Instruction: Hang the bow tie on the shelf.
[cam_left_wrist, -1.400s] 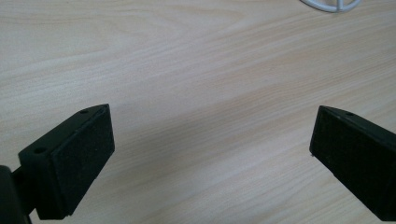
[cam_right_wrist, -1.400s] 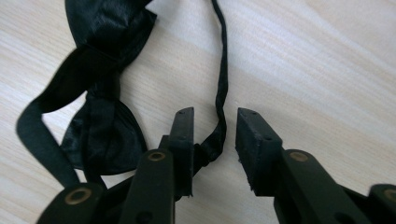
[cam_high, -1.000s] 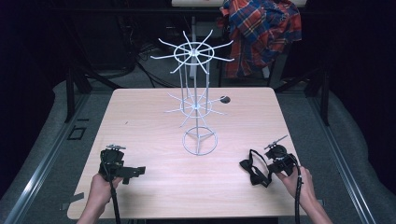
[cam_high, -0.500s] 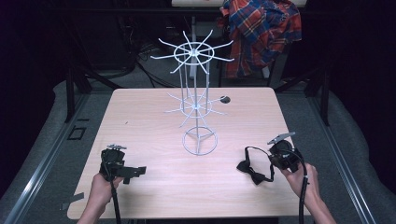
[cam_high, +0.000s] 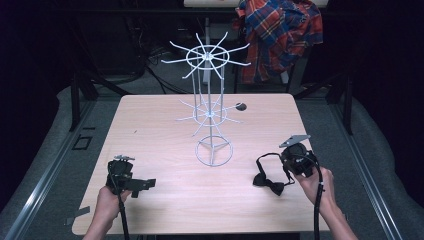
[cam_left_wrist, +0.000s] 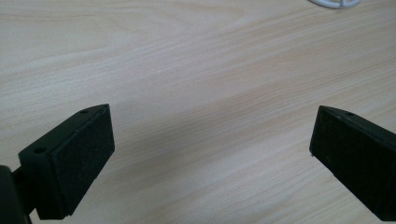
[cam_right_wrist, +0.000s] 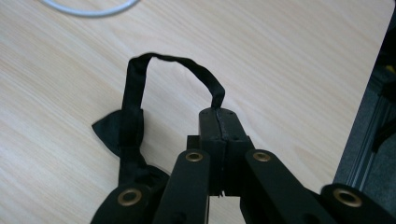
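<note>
Right now you're pinching the bow tie's strap (cam_right_wrist: 140, 70) in the right gripper (cam_right_wrist: 219, 114) — wire rack (cam_high: 212, 112) standing up-left; left gripper (cam_left_wrist: 210, 154) gaping wide.

Wooden table (cam_high: 165, 130) with a white wire display rack (cam_high: 210, 107) standing upright at its centre, 2 tiers of radiating hooks above a ring base. Near the right edge, the right gripper (cam_high: 286, 161) holds the strap of a black bow tie (cam_high: 268, 183), whose bow rests on the tabletop. The left gripper (cam_high: 142, 184) lies low near the front left corner, well apart from the rack. A plaid shirt (cam_high: 280, 32) hangs behind the table.
</note>
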